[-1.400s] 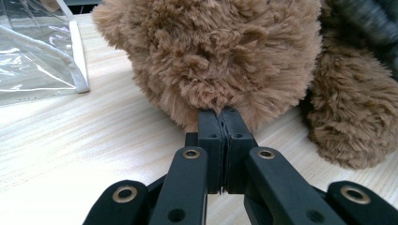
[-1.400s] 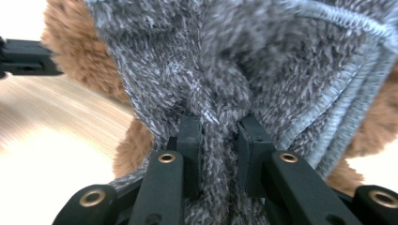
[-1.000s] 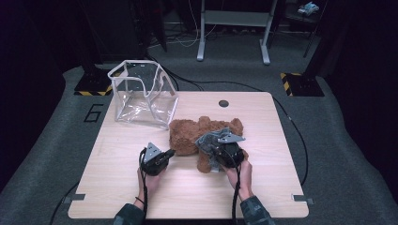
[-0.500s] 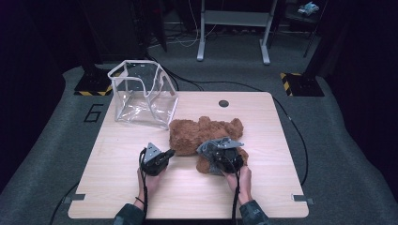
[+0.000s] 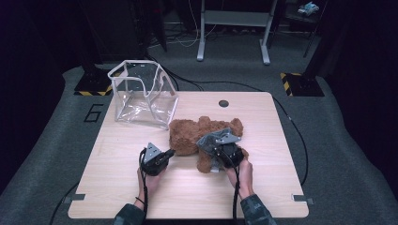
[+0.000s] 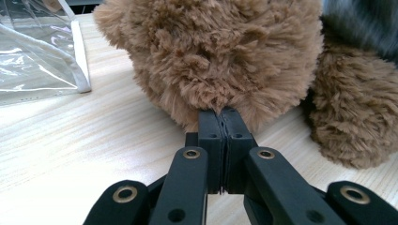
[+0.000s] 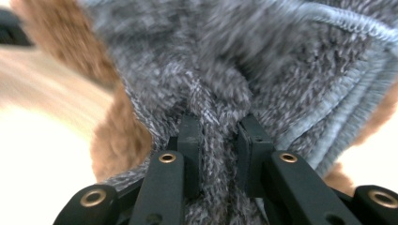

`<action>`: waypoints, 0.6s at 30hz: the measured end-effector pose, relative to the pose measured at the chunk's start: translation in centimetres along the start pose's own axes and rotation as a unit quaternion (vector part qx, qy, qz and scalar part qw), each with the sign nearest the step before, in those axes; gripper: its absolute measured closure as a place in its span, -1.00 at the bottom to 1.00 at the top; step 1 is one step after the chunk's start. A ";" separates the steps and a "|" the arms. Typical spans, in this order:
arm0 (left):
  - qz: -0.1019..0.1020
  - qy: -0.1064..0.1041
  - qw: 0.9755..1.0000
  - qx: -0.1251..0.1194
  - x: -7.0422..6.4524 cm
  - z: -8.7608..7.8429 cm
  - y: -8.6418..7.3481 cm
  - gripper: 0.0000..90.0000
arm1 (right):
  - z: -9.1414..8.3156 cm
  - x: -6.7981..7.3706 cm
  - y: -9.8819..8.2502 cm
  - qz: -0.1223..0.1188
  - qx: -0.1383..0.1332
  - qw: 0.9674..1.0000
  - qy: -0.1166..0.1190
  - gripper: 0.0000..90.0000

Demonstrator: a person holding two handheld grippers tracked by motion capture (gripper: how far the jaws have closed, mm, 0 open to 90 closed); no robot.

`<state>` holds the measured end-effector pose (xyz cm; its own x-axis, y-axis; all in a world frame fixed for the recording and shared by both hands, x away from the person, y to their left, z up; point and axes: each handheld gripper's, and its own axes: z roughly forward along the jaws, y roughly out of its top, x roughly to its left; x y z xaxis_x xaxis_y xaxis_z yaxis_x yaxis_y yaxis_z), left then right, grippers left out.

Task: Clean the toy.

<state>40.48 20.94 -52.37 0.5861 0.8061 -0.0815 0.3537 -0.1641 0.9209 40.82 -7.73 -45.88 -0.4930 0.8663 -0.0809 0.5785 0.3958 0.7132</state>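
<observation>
A brown teddy bear (image 5: 187, 133) lies on the wooden table (image 5: 187, 197), right of centre. My left gripper (image 5: 171, 153) is shut, its tips buried in the fur at the bear's (image 6: 216, 51) lower edge and pinching a tuft there (image 6: 220, 112). A grey knitted garment (image 5: 207, 141) sits over the bear's right part. My right gripper (image 5: 211, 152) is shut on a fold of that knit (image 7: 263, 61), which bunches between its pads (image 7: 192, 140). Brown fur shows behind the knit on the left.
A clear plastic bag with white trim (image 5: 141, 93) stands at the table's back left, close to the bear; its edge shows in the left gripper view (image 6: 80, 61). A round cable hole (image 5: 223, 103) lies near the back edge. Dark floor and stands surround the table.
My right hand has shifted slightly with the grey knit still in its jaws. The left gripper and the bear have stayed where they were.
</observation>
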 end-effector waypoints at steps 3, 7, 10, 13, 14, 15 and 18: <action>-0.001 0.001 1.000 -0.001 0.0 0.0 0.0 0.97 | -0.1 -0.6 -2.0 0.007 0.022 1.000 -0.006 0.66; -0.001 0.001 1.000 0.000 0.0 0.0 0.0 0.97 | -1.2 -2.3 -4.1 0.025 0.034 0.999 -0.013 0.66; -0.001 0.002 1.000 -0.001 0.0 0.1 0.0 0.97 | -3.8 -4.1 -4.5 0.051 0.000 0.998 -0.021 0.66; 0.002 0.002 1.000 0.003 0.0 0.1 0.0 0.97 | -6.0 -6.2 -3.0 0.064 -0.046 0.996 -0.039 0.66; 0.002 0.001 1.000 0.004 0.0 0.1 0.0 0.97 | -6.2 -6.9 -2.2 0.071 -0.057 0.995 -0.042 0.66; 0.003 0.001 1.000 0.005 0.0 0.1 0.0 0.97 | -6.1 -7.5 -1.5 0.080 -0.068 0.994 -0.038 0.66; 0.002 0.001 1.000 0.004 0.0 0.1 0.0 0.97 | -3.8 -8.1 0.2 0.089 -0.057 0.994 -0.023 0.66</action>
<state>40.56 20.91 -52.36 0.5859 0.8068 -0.0765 0.3563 -0.1717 0.9184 42.41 -15.81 -42.47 -0.3579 0.9335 0.0239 0.5758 0.2005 0.7926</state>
